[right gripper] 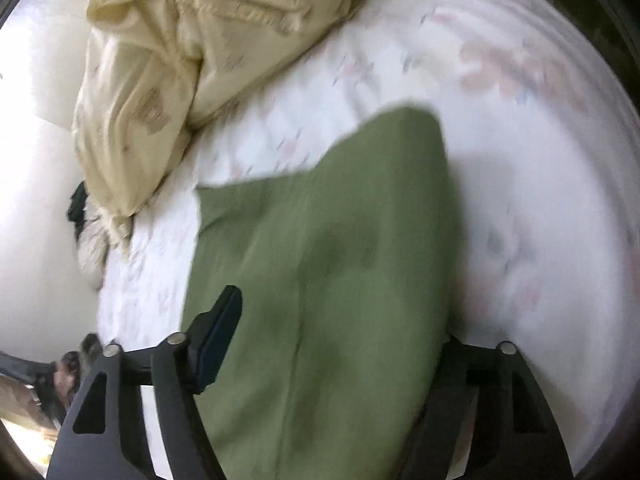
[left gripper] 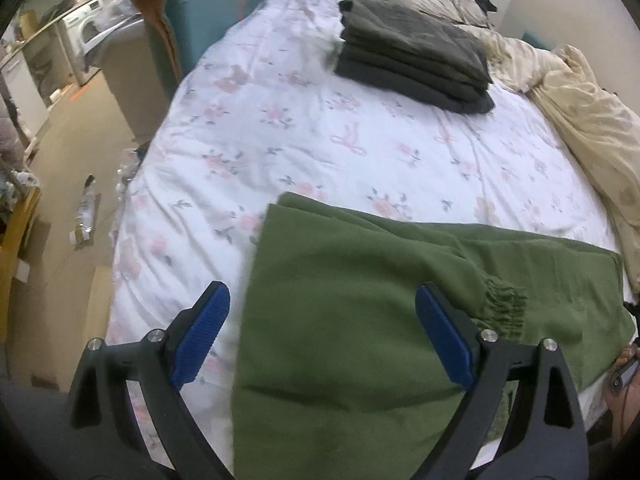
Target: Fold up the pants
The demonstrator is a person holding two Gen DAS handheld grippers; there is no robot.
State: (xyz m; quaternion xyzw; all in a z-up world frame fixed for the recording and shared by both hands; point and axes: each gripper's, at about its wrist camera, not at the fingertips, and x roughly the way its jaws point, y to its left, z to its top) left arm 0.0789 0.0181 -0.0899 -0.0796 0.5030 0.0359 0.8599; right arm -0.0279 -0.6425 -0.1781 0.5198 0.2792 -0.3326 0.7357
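Observation:
Green pants [left gripper: 360,304] lie partly folded on the floral bedsheet [left gripper: 280,128] at the near edge of the bed, with an elastic cuff [left gripper: 500,308] showing on top. My left gripper [left gripper: 322,332] is open, its blue pads spread wide just above the pants' left part. In the right wrist view the same pants [right gripper: 328,264] fill the middle. My right gripper [right gripper: 336,340] is open over them; its left finger [right gripper: 218,340] shows, and its right fingertip is hidden behind the fabric. The view is blurred.
A stack of folded dark grey clothes [left gripper: 416,52] sits at the far middle of the bed. A crumpled cream duvet [left gripper: 580,120] runs along the right side and shows in the right wrist view [right gripper: 180,52]. The floor [left gripper: 80,152] and a blue chair [left gripper: 208,12] are to the left.

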